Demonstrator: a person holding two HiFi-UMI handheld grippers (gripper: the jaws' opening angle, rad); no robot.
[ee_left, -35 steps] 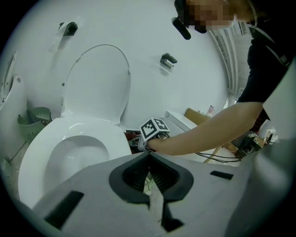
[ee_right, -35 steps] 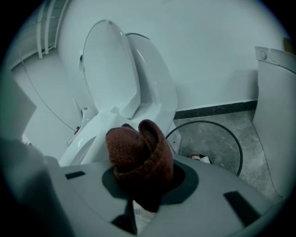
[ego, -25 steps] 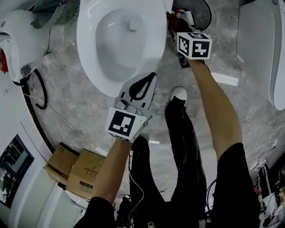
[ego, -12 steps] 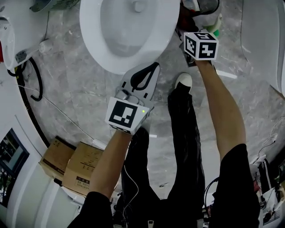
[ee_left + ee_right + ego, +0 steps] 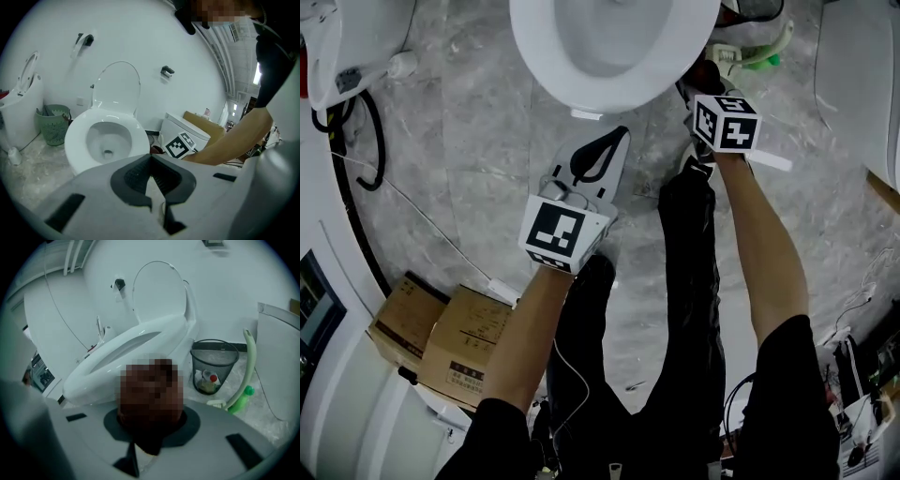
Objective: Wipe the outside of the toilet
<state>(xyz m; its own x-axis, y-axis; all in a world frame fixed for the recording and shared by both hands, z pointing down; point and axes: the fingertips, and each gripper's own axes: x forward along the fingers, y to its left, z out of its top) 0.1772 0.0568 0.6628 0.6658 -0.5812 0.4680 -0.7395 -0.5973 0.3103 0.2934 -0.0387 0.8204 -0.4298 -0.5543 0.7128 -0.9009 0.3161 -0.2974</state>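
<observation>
Beside toilet (image 5: 553, 70), right gripper (image 5: 701, 89) clamps dark cloth (image 5: 147, 441)

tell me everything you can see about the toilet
The toilet is glossy white, ceramic by its look, its oval bowl open with the drain hole showing. The seat is down and the lid stands upright before the white wall. It stands on the grey marbled floor. The right gripper, shut on a dark wad, is beside the bowl's outside; contact cannot be told.

Glossy ceramic toilet (image 5: 581, 89), veined stone-look floor (image 5: 469, 141), wire-mesh bin (image 5: 213, 357), dark cloth (image 5: 149, 444)
</observation>
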